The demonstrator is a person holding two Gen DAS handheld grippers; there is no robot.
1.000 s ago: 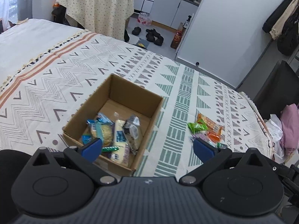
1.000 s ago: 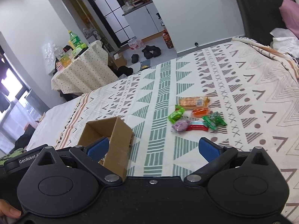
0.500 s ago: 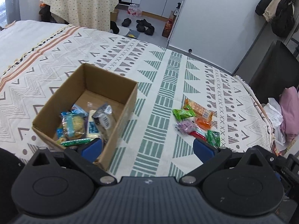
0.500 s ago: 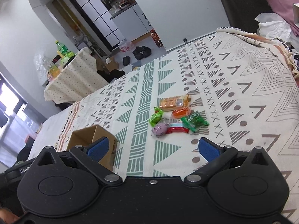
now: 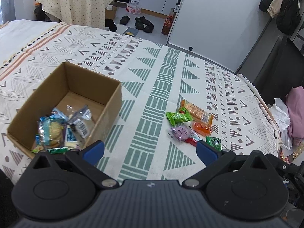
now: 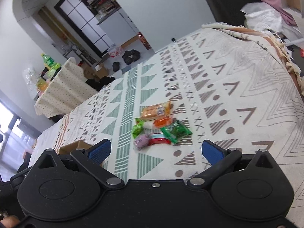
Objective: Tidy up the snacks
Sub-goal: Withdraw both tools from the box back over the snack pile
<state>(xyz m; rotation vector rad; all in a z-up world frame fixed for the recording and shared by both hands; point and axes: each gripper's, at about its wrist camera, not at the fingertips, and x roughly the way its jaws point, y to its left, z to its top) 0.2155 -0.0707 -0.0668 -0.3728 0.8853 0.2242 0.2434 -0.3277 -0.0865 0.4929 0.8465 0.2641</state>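
Left tool (image 5: 150, 151): jaws spread wide, empty, above the near edge of the bed (image 5: 152, 79). Right tool (image 6: 154, 151): jaws spread wide, empty. Cardboard box (image 5: 106, 102): on the bed at left, holding several wrapped snacks (image 5: 62, 127). Loose snack pile (image 5: 191, 123): on the bed, right of the box and well apart from it; includes an orange cracker pack (image 6: 156, 110), green packets and a purple packet (image 6: 141, 141). The pile lies beyond both tools, untouched.

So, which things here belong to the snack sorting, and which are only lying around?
Belong to the job:
cardboard box
snacks in the box
loose snack pile
left gripper and right gripper, both open

Just lying about:
shoes
covered table
pink clothes
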